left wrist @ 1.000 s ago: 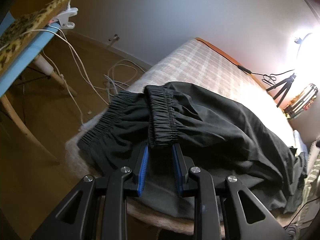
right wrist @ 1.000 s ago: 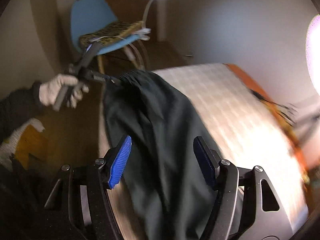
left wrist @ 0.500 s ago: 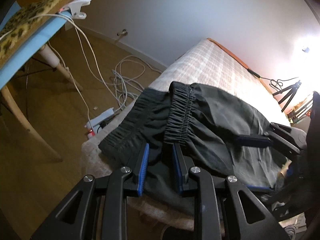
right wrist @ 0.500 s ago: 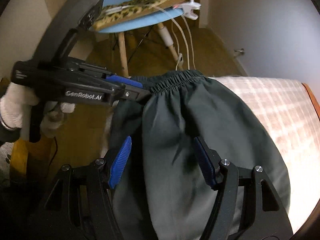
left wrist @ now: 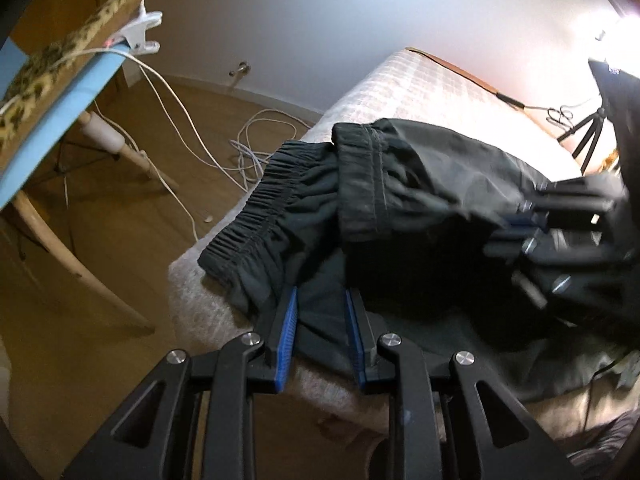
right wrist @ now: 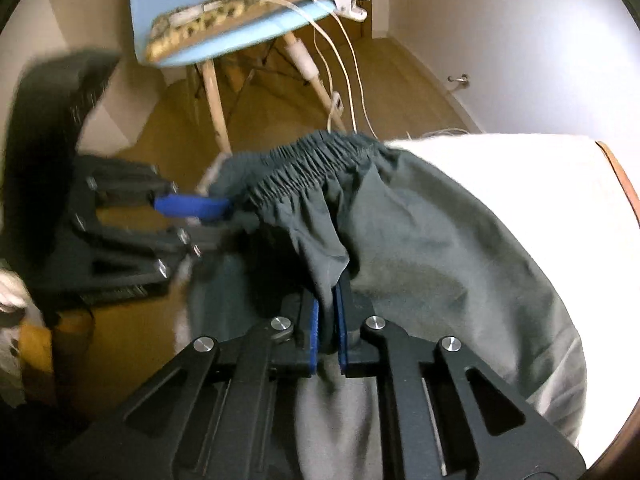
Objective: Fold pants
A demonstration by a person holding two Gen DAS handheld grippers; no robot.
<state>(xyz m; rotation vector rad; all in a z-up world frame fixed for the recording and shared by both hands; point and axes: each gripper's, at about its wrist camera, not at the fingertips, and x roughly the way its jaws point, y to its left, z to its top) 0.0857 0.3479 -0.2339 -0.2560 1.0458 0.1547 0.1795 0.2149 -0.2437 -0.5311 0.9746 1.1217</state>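
Currently both grippers pinch the pants [right wrist: 440, 240] at the bed's [left wrist: 420, 80] foot edge.
Right gripper [right wrist: 327, 300], just closed, clamps a mid-fabric ridge; left gripper [left wrist: 320, 308] holds cloth beside the waistband [left wrist: 256, 216]. Open floor [left wrist: 100, 280] beyond.

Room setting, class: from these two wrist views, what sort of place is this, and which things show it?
Probably a bedroom at home: dark pants lie on a mattress, with a blue chair and loose cables on a wooden floor.
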